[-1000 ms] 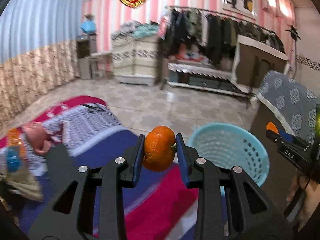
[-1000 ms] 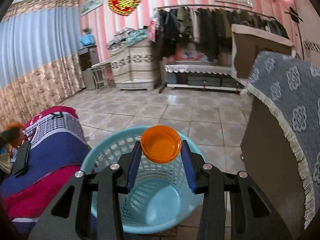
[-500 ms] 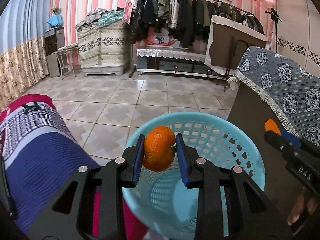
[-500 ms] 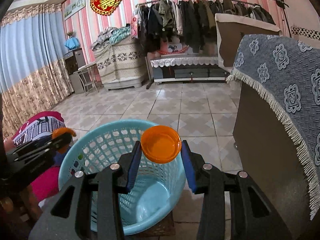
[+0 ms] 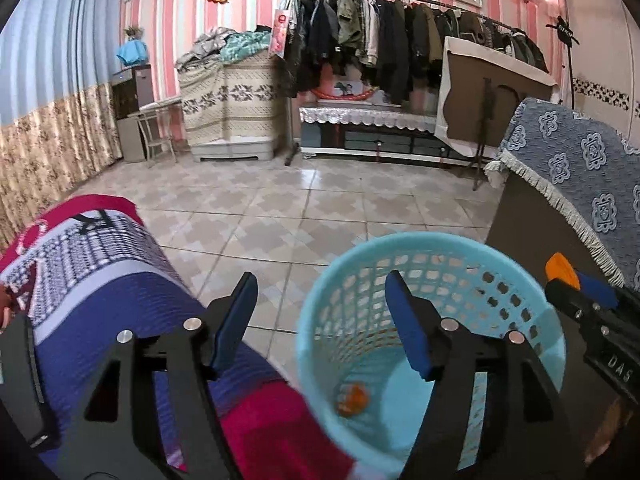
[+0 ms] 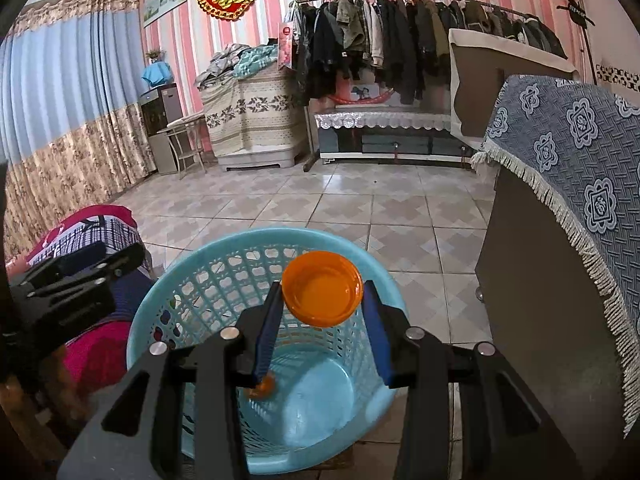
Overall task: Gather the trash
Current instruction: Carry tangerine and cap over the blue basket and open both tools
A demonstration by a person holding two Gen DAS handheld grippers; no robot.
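Observation:
A light blue plastic basket (image 5: 432,248) stands on the tiled floor; it also shows in the right wrist view (image 6: 168,300). A small orange fruit (image 5: 352,398) lies in its bottom, blurred, and shows in the right wrist view (image 6: 262,388) too. My left gripper (image 5: 322,312) is open and empty just above the basket's left rim. My right gripper (image 6: 322,304) is shut on an orange plastic lid (image 6: 322,294), held over the basket's mouth. The right gripper's tip (image 5: 576,284) shows at the right of the left wrist view.
A red, white and blue blanket (image 5: 120,280) covers a bed at the left. A cabinet with a blue patterned cloth (image 6: 580,160) stands right of the basket. Tiled floor (image 5: 300,208) stretches to a clothes rack (image 5: 400,40) on the far wall.
My left gripper has opened and the orange fruit has dropped into the basket. My right gripper still holds the orange lid over the basket.

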